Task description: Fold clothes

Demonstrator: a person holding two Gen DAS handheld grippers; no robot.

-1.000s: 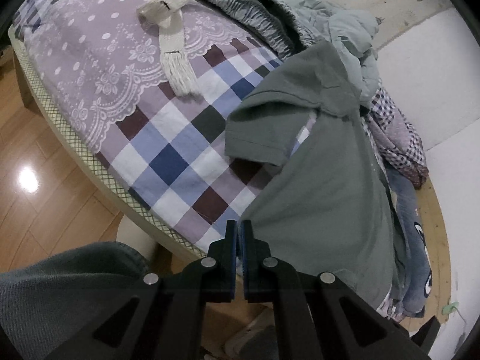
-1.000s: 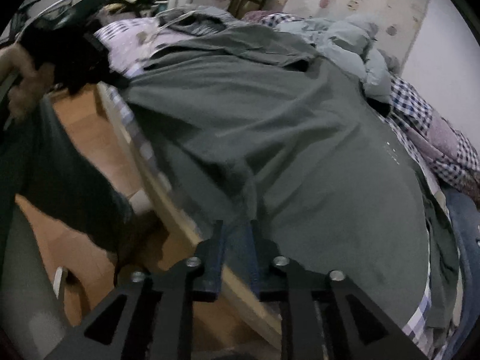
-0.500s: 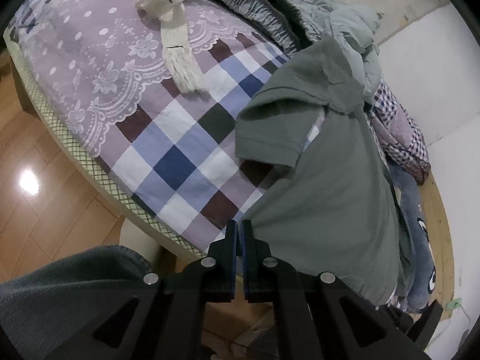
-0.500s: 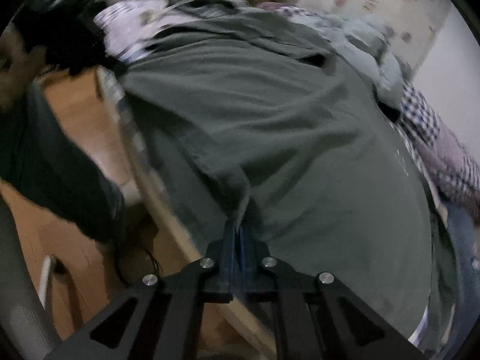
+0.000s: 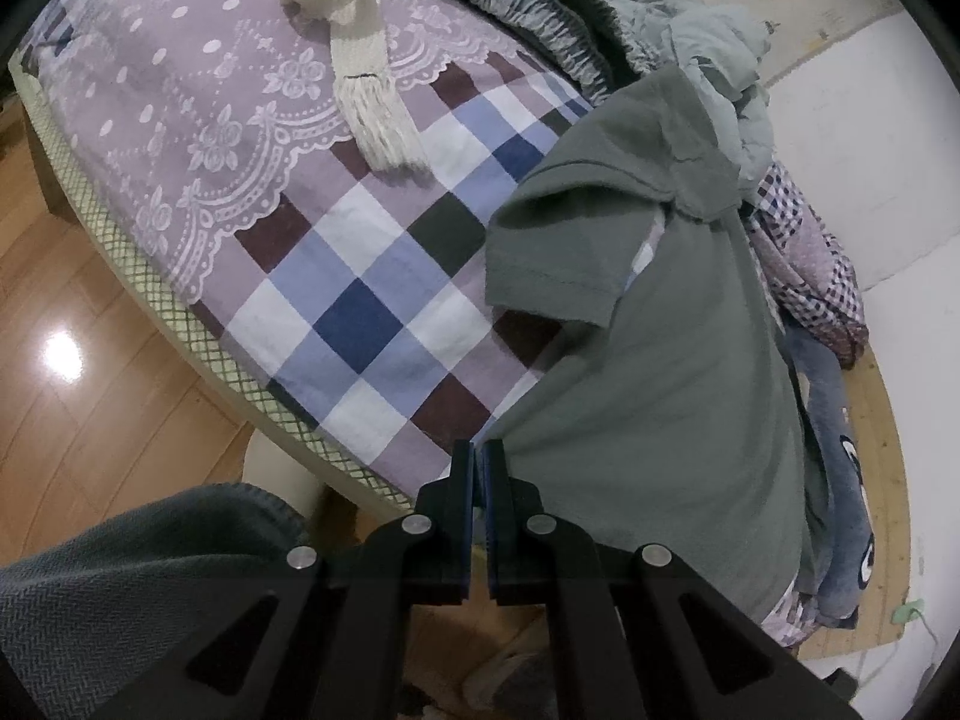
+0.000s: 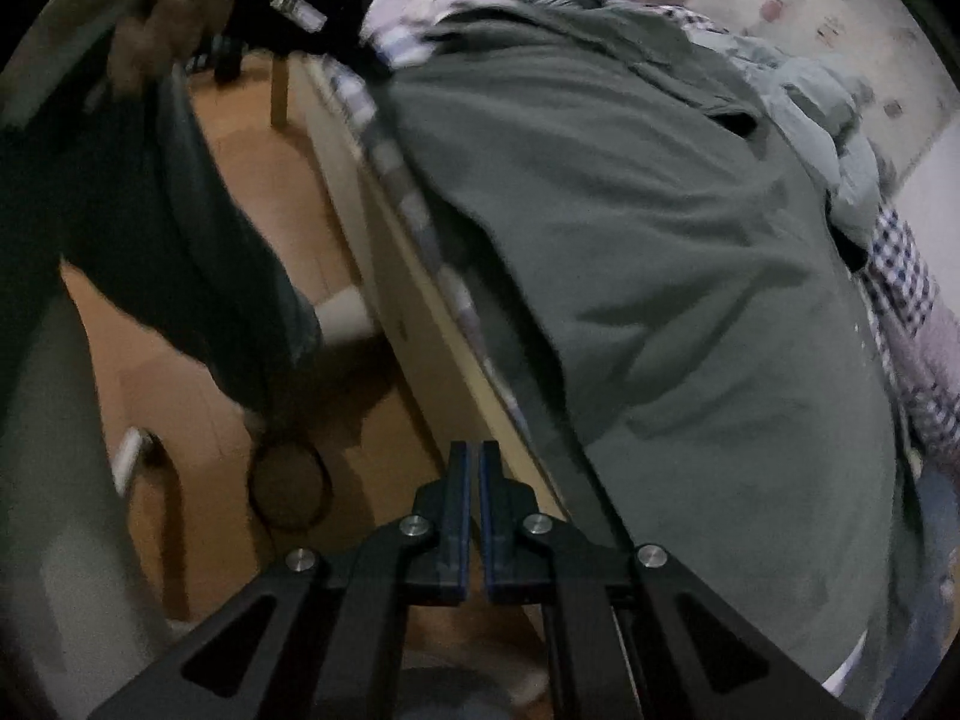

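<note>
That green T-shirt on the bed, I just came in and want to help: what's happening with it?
A person is folding clothes with a handheld tool in each hand. The green T-shirt lies spread on the checked bedspread, one sleeve folded over. The left tool is shut at the shirt's bottom corner, apparently pinching it. The right tool is shut, beside the hem at the bed edge; that blurred view doesn't settle whether it holds cloth. More clothes are heaped behind.
</note>
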